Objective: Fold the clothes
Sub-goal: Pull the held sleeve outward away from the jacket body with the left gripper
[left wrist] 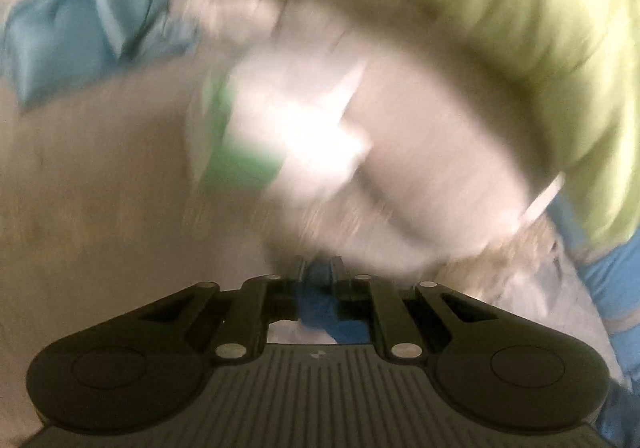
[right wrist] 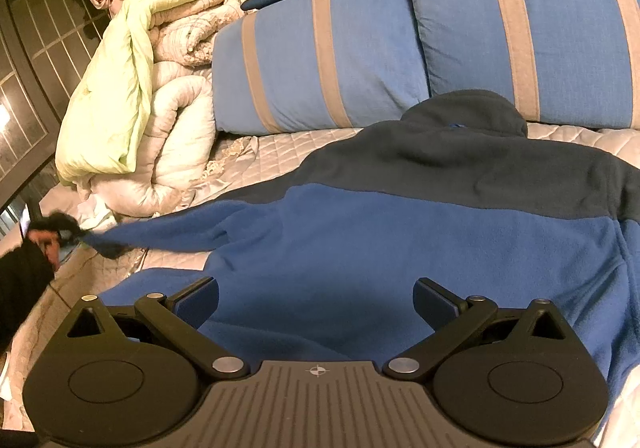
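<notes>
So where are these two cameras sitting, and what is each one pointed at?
Left wrist: rides on the left gripper, whose fingers pinch blue fabric; beyond is motion blur, a green quilt and bedding.
Right wrist: rides on the open right gripper, over the blue fleece jacket, facing striped pillows; the left gripper shows far left, gripping the sleeve tip.
Shared: the jacket and the green quilt.

Right gripper with jaws wide apart, just above blue fleece jacket; striped pillows farther ahead.
</notes>
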Motion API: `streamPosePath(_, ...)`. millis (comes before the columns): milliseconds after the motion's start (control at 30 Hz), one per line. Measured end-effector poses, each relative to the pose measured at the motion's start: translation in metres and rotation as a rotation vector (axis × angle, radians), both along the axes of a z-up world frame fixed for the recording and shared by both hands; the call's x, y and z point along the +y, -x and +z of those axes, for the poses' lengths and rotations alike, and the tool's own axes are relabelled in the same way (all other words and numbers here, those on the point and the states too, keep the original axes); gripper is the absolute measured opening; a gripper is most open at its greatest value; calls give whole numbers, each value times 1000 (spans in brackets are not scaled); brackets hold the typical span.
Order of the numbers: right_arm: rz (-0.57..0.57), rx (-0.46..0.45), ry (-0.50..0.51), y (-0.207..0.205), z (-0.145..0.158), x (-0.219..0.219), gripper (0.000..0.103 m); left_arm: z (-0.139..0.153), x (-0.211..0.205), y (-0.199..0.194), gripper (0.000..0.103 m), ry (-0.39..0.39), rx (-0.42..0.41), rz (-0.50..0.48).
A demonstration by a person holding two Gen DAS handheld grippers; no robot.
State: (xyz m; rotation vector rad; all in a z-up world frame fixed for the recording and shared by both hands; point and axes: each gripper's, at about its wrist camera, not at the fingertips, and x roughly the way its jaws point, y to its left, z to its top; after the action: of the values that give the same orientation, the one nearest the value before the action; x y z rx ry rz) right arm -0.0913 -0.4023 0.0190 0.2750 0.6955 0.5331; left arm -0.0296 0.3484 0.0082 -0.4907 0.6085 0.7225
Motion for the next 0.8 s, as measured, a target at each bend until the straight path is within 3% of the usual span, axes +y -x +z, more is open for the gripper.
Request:
streamPosePath(33, -1, -1, -1, 0, 0, 0, 103, 16, -4, -3, 0, -98, 4, 38)
streamPosePath(67, -1, -2, -2, 0, 0, 0, 103, 27, -1, -4, 0, -105, -16, 36)
streamPosePath(133, 0, -3, -7, 0, 0, 0, 103, 44, 8, -4, 1, -45, -70, -9)
streamPosePath(267, 5, -4, -16, 0, -1, -2, 103, 55, -9, 4, 3, -80, -105, -126)
streamPosePath(400, 2, -14, -30, 2, -1, -5, 103, 36, -26, 10, 12, -35, -107, -194)
streamPosePath(467, -2, -15, -41, 3, 0, -7, 103, 18, -28, 17, 33, 52, -121, -209)
streamPosePath(667, 3, -10, -51, 1, 0, -8, 103, -38, -25, 54, 40, 313, -219, -173)
streamPosePath(800, 6, -5, -47, 1, 0, -8, 103, -88, -8, 80, 43, 567, -306, -78)
